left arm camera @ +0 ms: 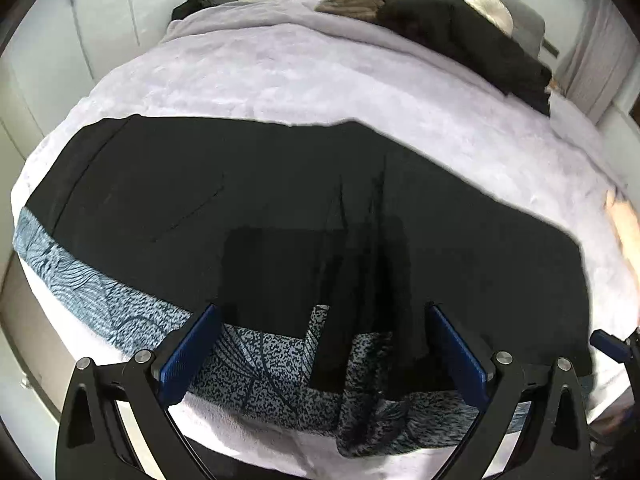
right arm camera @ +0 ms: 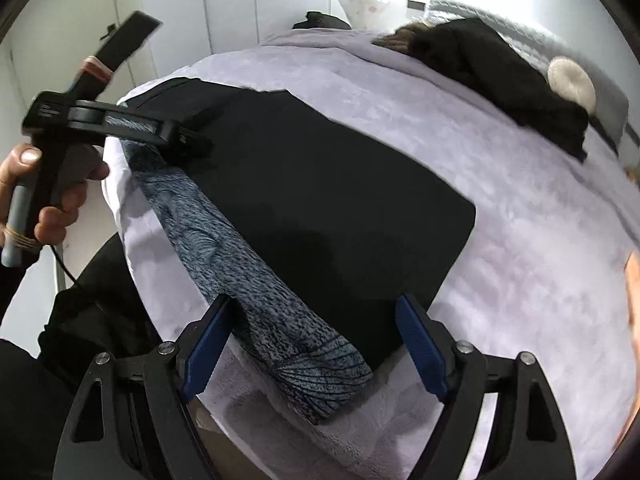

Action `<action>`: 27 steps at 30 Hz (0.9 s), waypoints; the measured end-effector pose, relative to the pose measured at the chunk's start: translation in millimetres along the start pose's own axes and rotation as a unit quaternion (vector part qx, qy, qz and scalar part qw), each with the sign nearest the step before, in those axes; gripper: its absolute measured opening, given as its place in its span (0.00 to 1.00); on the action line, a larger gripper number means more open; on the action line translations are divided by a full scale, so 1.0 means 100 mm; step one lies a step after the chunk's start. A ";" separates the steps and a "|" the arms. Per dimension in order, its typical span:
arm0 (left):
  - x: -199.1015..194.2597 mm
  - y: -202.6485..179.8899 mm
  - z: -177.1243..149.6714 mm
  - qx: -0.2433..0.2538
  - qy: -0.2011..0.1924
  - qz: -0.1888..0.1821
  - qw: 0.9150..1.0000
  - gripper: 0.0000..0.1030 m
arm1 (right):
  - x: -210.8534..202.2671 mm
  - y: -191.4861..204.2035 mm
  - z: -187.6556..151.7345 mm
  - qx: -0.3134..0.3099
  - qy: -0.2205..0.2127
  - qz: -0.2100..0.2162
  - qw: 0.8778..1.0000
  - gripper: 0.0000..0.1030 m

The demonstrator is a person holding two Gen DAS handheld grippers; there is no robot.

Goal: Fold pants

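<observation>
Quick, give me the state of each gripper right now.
Left gripper: open, holding nothing, above the black pants.
Right gripper: open, holding nothing, above the pants' edge and the patterned blue cloth.

Bed [left arm camera: 304, 76] under lilac plush blanket [right arm camera: 520, 216]; white wardrobe doors [right arm camera: 224, 4] behind; bright, even light.

Both grippers tilt steeply downward, jaws spread wide and nothing clamped: left gripper [left arm camera: 324, 344], right gripper [right arm camera: 316, 344]. A bare hand [right arm camera: 44, 188] grips the left gripper's handle, seemingly by thumb and fingers
</observation>
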State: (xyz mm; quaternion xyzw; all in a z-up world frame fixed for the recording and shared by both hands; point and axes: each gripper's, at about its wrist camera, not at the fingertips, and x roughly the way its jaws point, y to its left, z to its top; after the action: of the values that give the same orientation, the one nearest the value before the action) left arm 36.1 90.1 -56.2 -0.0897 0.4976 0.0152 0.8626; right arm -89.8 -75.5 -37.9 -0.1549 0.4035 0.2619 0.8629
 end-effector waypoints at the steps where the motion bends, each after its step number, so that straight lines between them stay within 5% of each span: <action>1: -0.06 0.03 0.01 -0.010 -0.011 -0.009 1.000 1.00 | -0.09 -0.02 0.06 0.005 -0.016 0.014 1.000 0.83; 4: -0.22 0.15 -0.02 -0.034 -0.039 -0.014 0.999 1.00 | -0.35 -0.11 0.35 0.022 -0.088 0.052 0.995 0.89; 7: 0.01 0.19 -0.09 -0.030 0.006 0.018 0.999 1.00 | -0.20 -0.14 0.63 0.025 -0.091 0.054 0.994 0.90; 12: -0.05 0.32 -0.09 -0.053 -0.003 -0.016 0.998 1.00 | 0.68 0.02 0.96 -0.001 0.041 0.064 0.997 0.90; 16: -0.13 0.45 -0.10 -0.063 -0.017 -0.007 0.998 1.00 | 0.96 0.24 1.06 -0.072 0.059 0.069 0.993 0.95; 21: -0.14 0.66 -0.19 -0.062 -0.012 0.000 0.998 1.00 | 1.16 0.31 1.34 -0.197 0.079 0.153 0.965 1.00; 24: -0.18 0.69 -0.23 -0.054 -0.017 -0.006 0.998 1.00 | 1.44 0.14 1.44 -0.181 0.144 0.241 0.942 1.00; 27: -0.22 0.74 -0.27 -0.046 -0.020 -0.007 0.999 1.00 | 1.54 0.08 1.48 -0.169 0.159 0.281 0.931 0.97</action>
State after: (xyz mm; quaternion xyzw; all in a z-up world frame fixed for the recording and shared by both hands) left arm -6.8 159.5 -60.7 -0.1325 0.4781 0.0337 0.8676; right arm 79.1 52.6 -64.8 -0.2184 0.5118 0.5297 0.6401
